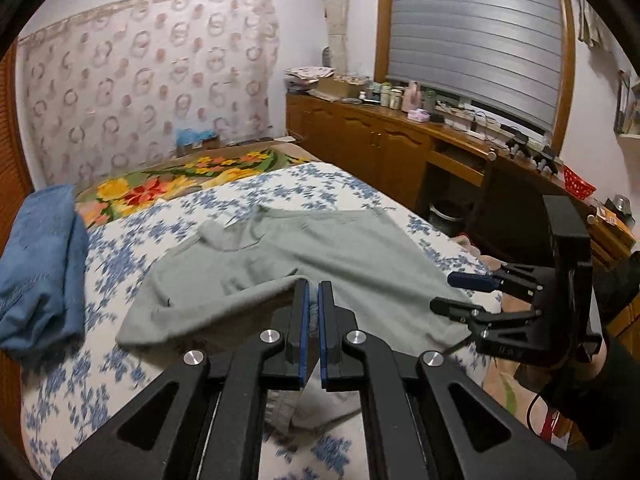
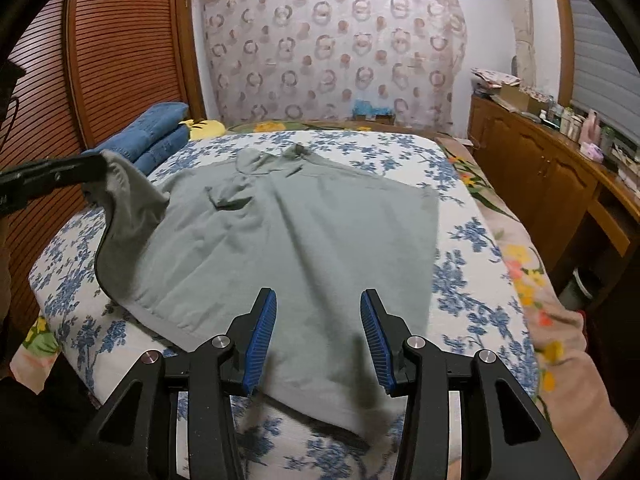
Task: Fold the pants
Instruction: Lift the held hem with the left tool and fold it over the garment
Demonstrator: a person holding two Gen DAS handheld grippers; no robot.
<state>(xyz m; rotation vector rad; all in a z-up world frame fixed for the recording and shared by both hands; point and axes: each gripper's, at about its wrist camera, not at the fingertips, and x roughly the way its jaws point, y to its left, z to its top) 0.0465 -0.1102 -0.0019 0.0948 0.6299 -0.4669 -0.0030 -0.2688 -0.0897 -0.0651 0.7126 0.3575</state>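
Grey-green pants lie spread on the bed with the blue-flower sheet. My left gripper is shut on the pants' near edge and lifts it off the bed. In the right wrist view the pants lie flat, with their left corner raised by the left gripper. My right gripper is open and empty, just above the pants' near hem. It also shows in the left wrist view, open at the pants' right edge.
Folded blue cloth lies at the bed's left side by a slatted wooden door. A wooden cabinet with bottles runs along the right. A floral blanket hangs over the bed's right edge.
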